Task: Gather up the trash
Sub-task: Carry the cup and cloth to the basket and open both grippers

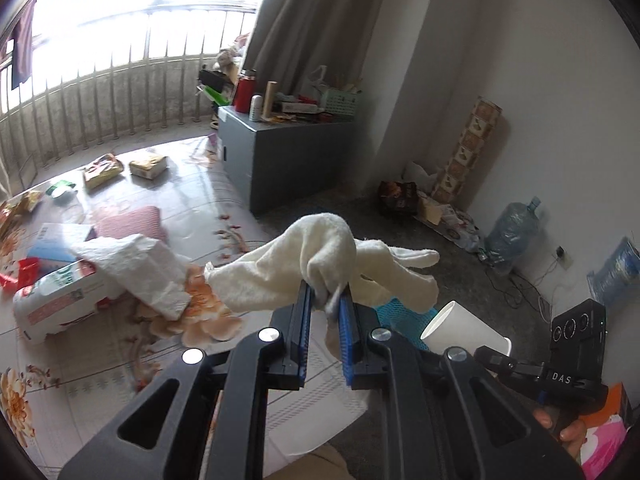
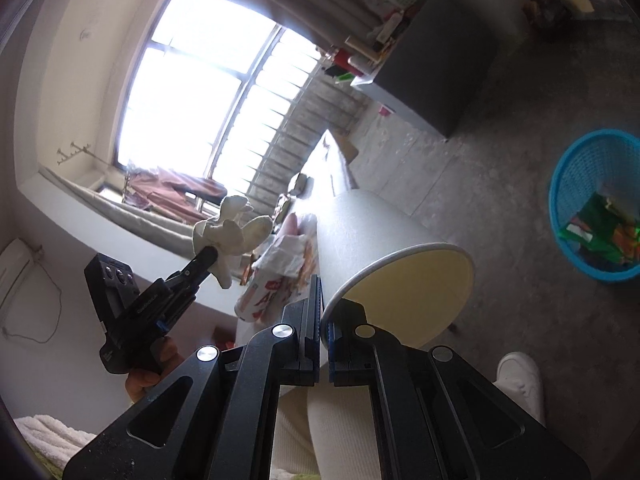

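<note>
1. Left gripper [image 1: 326, 300] is clamping a bunched white cloth [image 1: 320, 260]; the jaws are pinching its folds, and the loose ends are hanging out past the tips.
2. Right gripper [image 2: 324, 312] is squeezing the rim of a white paper cup [image 2: 384, 256], one finger inside the mouth and one outside; the cup is lying tilted, mouth toward the camera.
3. In the left wrist view, the cup [image 1: 460, 328] is showing just right of the cloth, above a patch of blue mesh.
4. A blue basket [image 2: 592, 200] is standing on the grey floor [image 2: 500, 168], apart from the cup; coloured wrappers [image 2: 600, 232] are lying inside it.
5. Beyond the cloth, a crumpled paper bag [image 1: 136, 268] and a printed pack [image 1: 64, 300] are lying on the floral sheet [image 1: 120, 360].
6. Farther off, a grey cabinet [image 1: 288, 160] is standing against the wall, with clutter along its top edge.
</note>
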The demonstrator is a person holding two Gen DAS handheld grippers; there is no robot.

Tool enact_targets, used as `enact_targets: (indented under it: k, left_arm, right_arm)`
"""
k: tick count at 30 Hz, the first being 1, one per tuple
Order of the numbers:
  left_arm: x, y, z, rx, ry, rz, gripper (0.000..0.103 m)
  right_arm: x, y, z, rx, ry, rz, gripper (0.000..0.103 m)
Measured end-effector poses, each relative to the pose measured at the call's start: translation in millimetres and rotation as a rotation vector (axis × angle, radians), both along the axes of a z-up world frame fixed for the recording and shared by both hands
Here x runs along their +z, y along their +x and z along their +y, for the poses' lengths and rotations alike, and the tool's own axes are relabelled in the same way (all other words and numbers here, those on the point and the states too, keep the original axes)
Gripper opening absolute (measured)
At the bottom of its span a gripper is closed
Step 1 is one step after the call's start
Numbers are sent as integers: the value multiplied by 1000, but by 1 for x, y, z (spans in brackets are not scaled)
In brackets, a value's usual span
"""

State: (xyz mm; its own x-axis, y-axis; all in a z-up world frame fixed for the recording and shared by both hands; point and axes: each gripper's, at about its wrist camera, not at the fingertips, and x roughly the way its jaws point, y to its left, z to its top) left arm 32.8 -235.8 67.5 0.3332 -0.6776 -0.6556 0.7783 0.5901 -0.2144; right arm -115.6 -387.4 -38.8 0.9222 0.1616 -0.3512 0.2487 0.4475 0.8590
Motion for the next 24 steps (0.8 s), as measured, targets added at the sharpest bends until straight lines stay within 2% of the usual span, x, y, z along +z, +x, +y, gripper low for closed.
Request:
enact_targets:
  k: [5, 12, 18, 22, 23, 24]
  left_arm:
    - [-19, -19, -62, -121, 56, 43, 12]
    - [-66, -37, -156, -252, 197, 137, 13]
    - [-120, -40, -237, -326, 323, 227, 13]
    - [-158, -44, -285, -357, 394, 273, 15]
    - [-169, -42, -298, -361, 411, 290, 23]
    - [-178, -42, -307, -352, 426, 302, 39]
  right_arm:
    - [-17, -38, -26, -120, 39, 27, 1]
    - [-57, -90, -77, -343, 127, 133, 1]
    - [-105, -91, -108, -421, 250, 235, 1]
    - [-140, -81, -131, -456, 345, 261, 4]
    - [-150, -77, -139, -475, 364, 276, 7]
    - [-158, -78, -149, -488, 376, 286, 12]
